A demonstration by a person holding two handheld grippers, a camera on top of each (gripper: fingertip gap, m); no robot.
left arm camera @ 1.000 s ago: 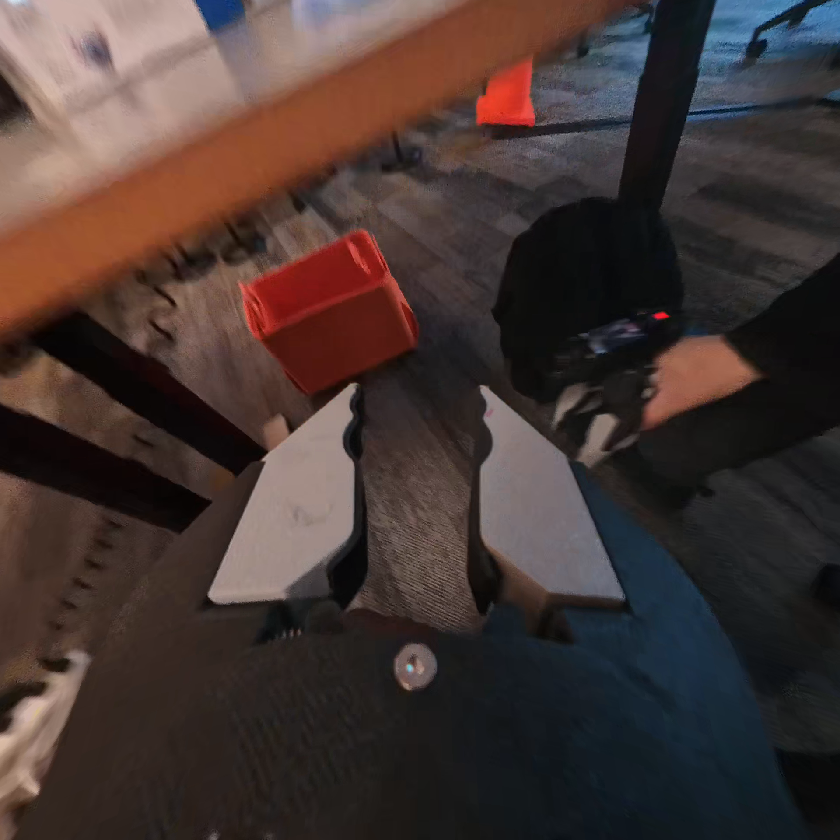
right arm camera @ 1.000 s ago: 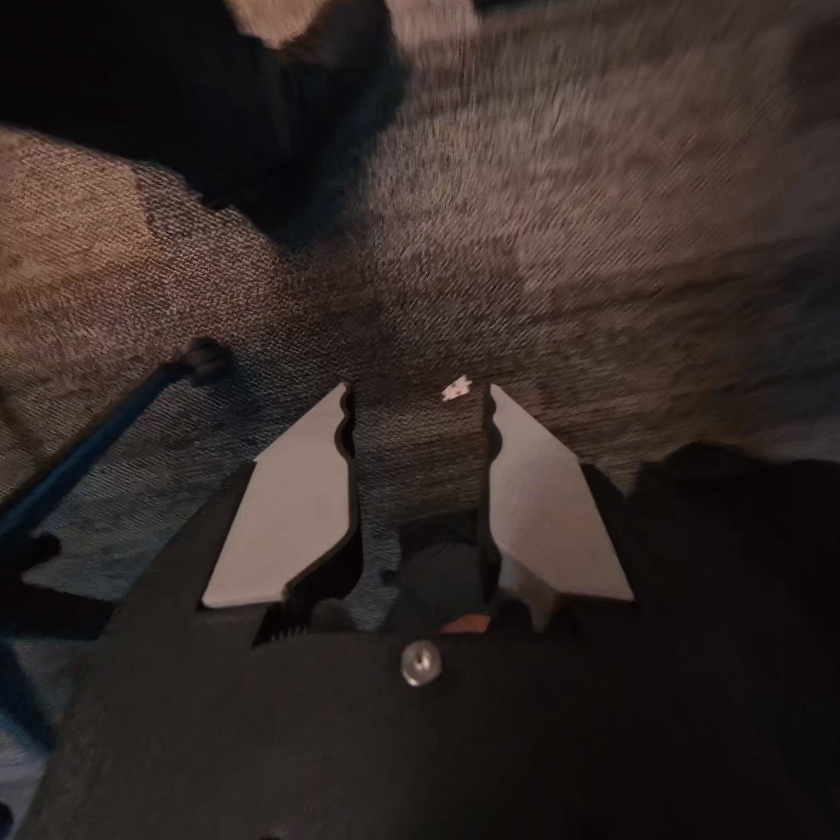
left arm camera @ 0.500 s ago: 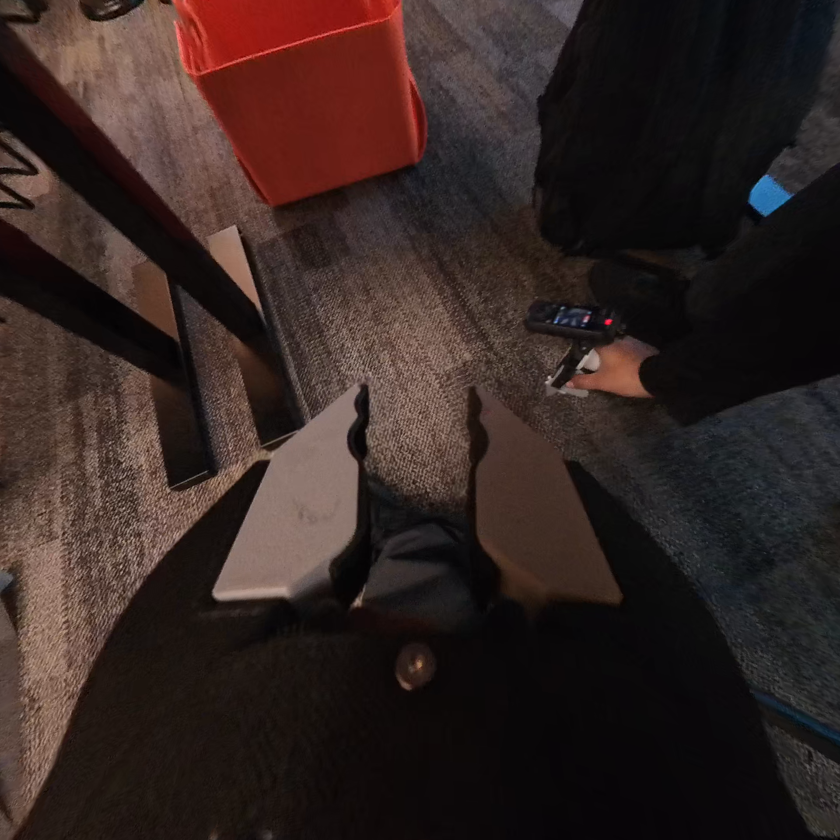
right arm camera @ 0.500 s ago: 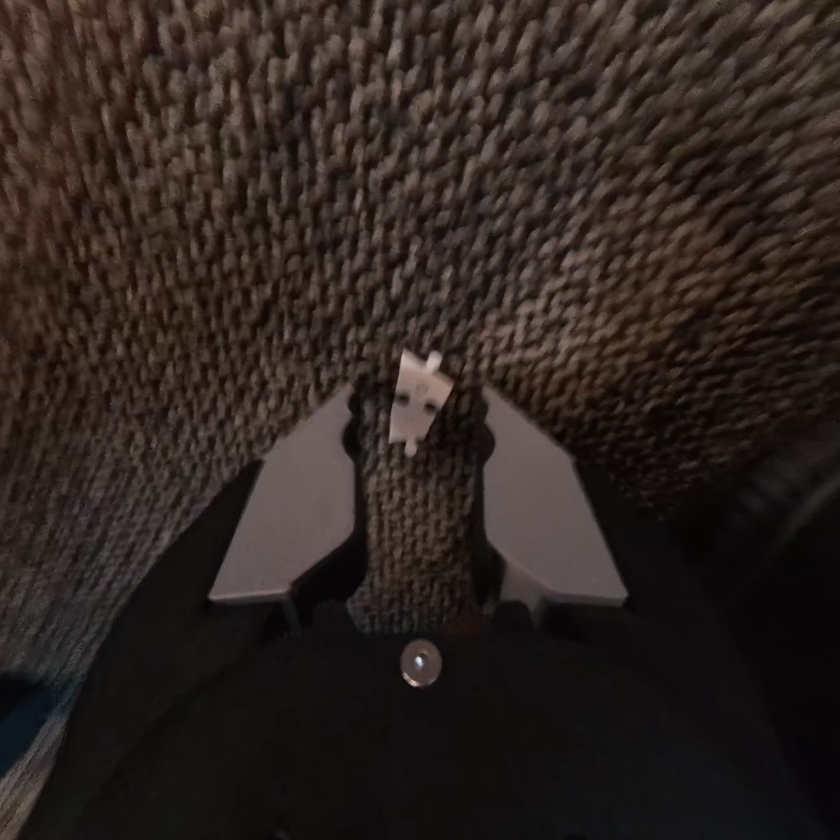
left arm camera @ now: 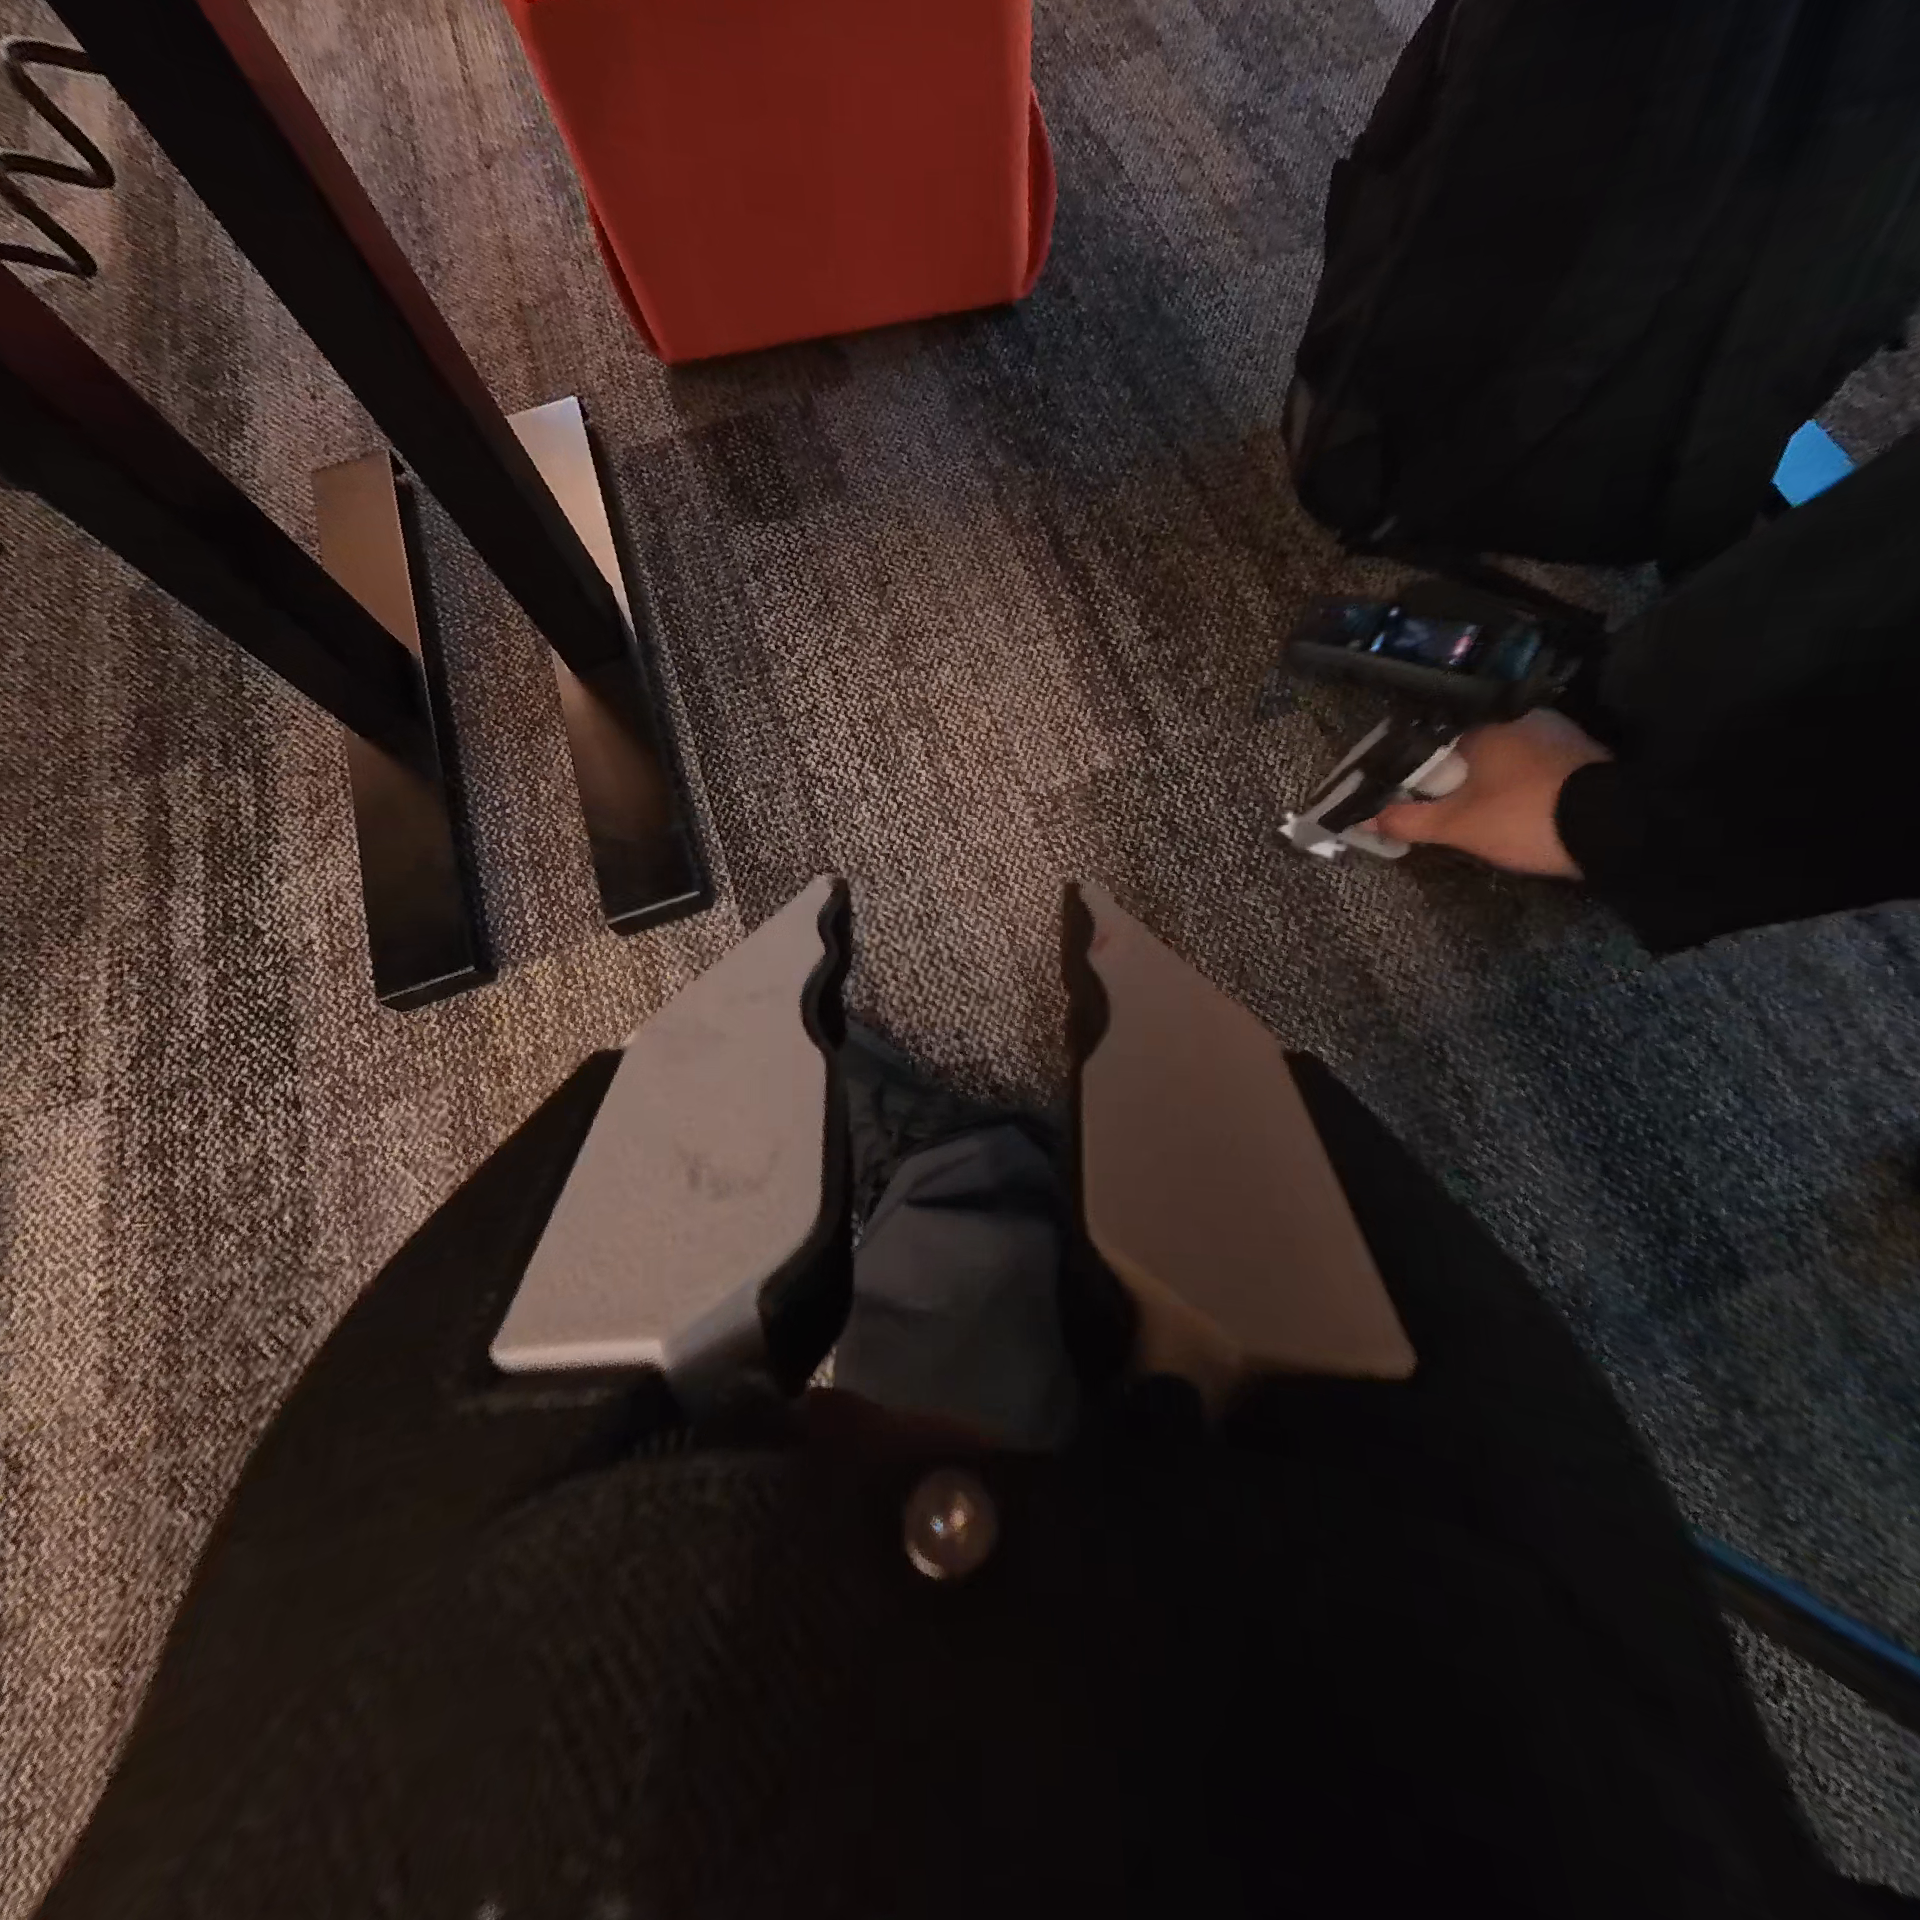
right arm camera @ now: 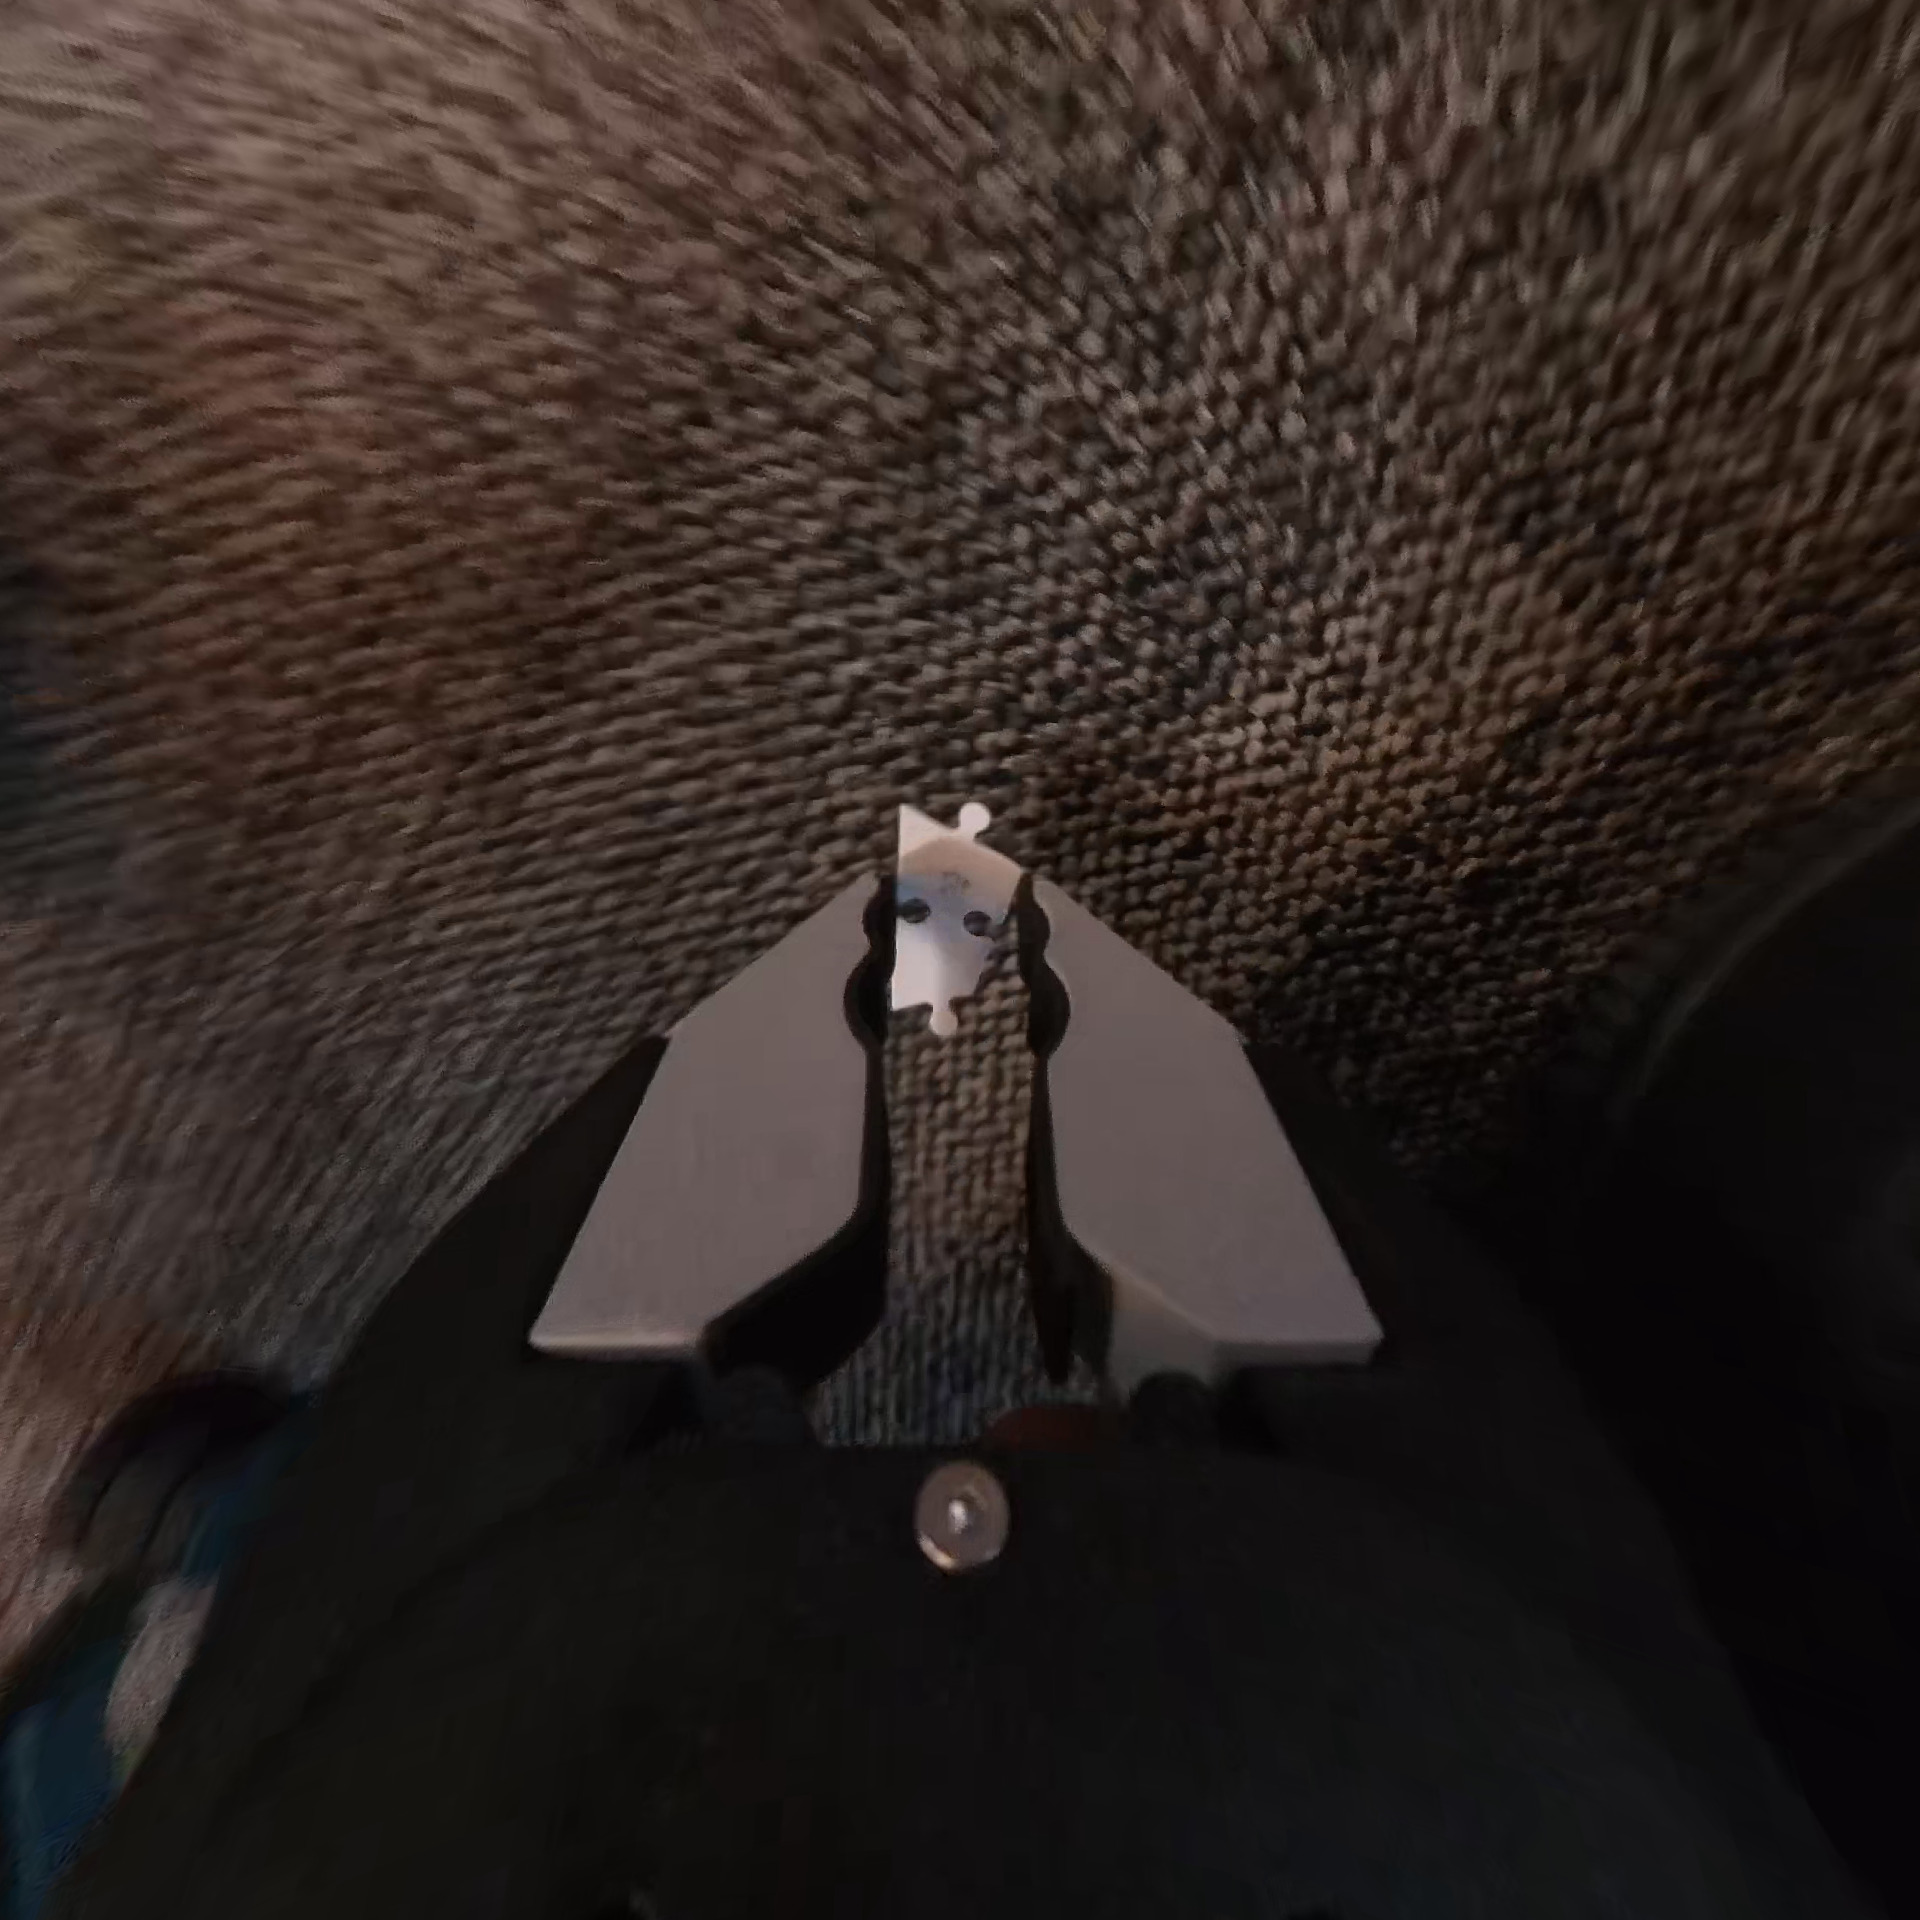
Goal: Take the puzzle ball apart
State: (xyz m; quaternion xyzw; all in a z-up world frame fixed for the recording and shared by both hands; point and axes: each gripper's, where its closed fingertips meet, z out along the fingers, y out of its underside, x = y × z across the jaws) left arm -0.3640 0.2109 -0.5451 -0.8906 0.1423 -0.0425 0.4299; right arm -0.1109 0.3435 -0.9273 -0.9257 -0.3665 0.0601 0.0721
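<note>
The right gripper [right arm camera: 951,894] has its fingers narrowed onto a small white jigsaw piece [right arm camera: 940,930] at frame centre, just over the carpet [right arm camera: 1351,520]; thin, light and stiff, it looks best pinched across its flat edges, while the left gripper [left arm camera: 951,914] is open, holding nothing.

You have on the carpet [left arm camera: 935,644]: one red bin [left arm camera: 810,166]; two black table legs [left arm camera: 312,249], each on a flat foot; one black bag [left arm camera: 1579,270]; one white puzzle piece [right arm camera: 940,925]; two grippers, left gripper [left arm camera: 956,935] and right gripper [right arm camera: 951,904].
</note>
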